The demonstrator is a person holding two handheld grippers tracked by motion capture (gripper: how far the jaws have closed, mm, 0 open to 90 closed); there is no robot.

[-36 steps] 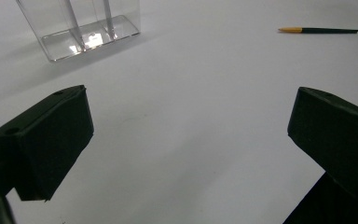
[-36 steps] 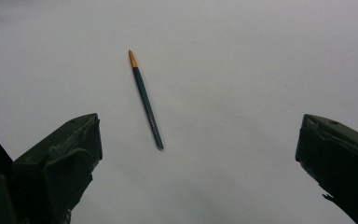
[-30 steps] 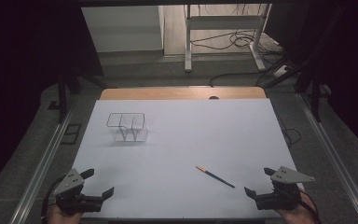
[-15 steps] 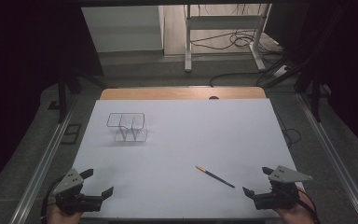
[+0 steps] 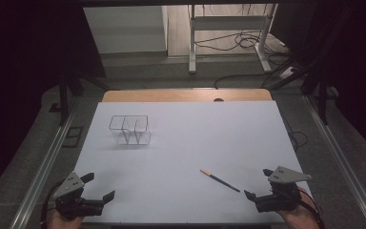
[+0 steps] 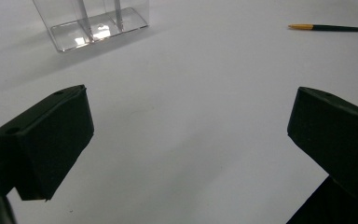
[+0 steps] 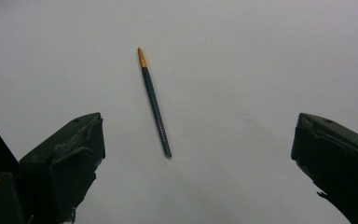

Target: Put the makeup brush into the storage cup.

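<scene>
A thin dark pencil with an orange end (image 5: 219, 180) lies flat on the white table (image 5: 186, 143), right of centre near the front. In the right gripper view the pencil (image 7: 154, 101) lies ahead, between the wide-apart jaws. My right gripper (image 5: 256, 183) is open at the front right corner, just right of the pencil and not touching it. A clear plastic holder with compartments (image 5: 130, 130) stands at the back left; the holder (image 6: 93, 23) also appears in the left gripper view. My left gripper (image 5: 98, 187) is open at the front left corner, empty, with the pencil (image 6: 328, 28) far off.
A wooden strip (image 5: 186, 95) runs along the table's far edge. Metal rails (image 5: 43, 167) flank both sides. Beyond stand a white frame's legs (image 5: 190, 43) and floor cables (image 5: 238, 40). The surroundings are dark.
Both grippers have shifted only slightly near the front edge. The pencil and the holder have not moved.
</scene>
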